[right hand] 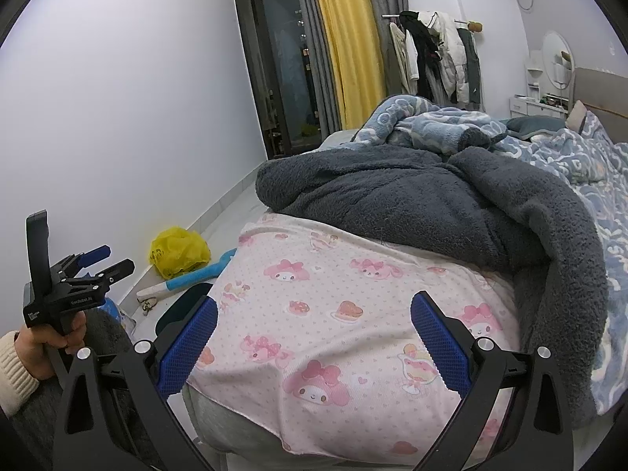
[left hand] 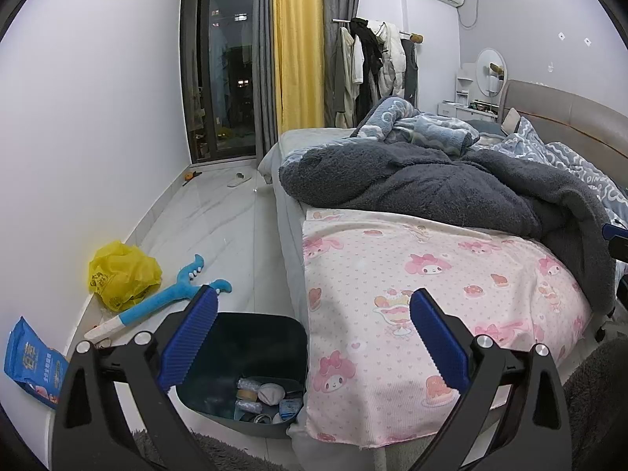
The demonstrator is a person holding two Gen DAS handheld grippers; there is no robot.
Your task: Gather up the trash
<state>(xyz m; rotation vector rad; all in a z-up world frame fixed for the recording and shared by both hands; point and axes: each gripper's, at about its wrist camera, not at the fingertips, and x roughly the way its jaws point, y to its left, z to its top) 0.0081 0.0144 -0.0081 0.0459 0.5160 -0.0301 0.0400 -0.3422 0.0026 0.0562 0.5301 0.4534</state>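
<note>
Dark plastic forms the bin (left hand: pixel 251 357) on the floor at the foot of the bed (left hand: pixel 431 314), just beside its corner. Inside, at the bottom, lie several small bits of trash: a grey crumpled lump, clear wrappers, a roll of tape and a blue packet. In the right wrist view only a sliver of the bin's rim (right hand: pixel 184 306) shows past the bed corner.

A pink cartoon-print sheet (right hand: pixel 333 314) covers the near end of the bed, with a dark grey fleece blanket (right hand: pixel 412 204) heaped behind it.

On the floor by the wall sit a crumpled yellow plastic bag (left hand: pixel 123 274), a blue and white plush toy (left hand: pixel 165 298) leaning next to it, and a blue packet (left hand: pixel 33 361) nearer the camera.

The left gripper (left hand: pixel 314 337) hangs over the bin and bed corner, jaws spread wide, holding nothing. The right gripper (right hand: pixel 314 337) hangs over the pink sheet, jaws also spread wide and empty. A hand (right hand: pixel 43 347) in a cream cuff holds the left gripper's handle.
</note>
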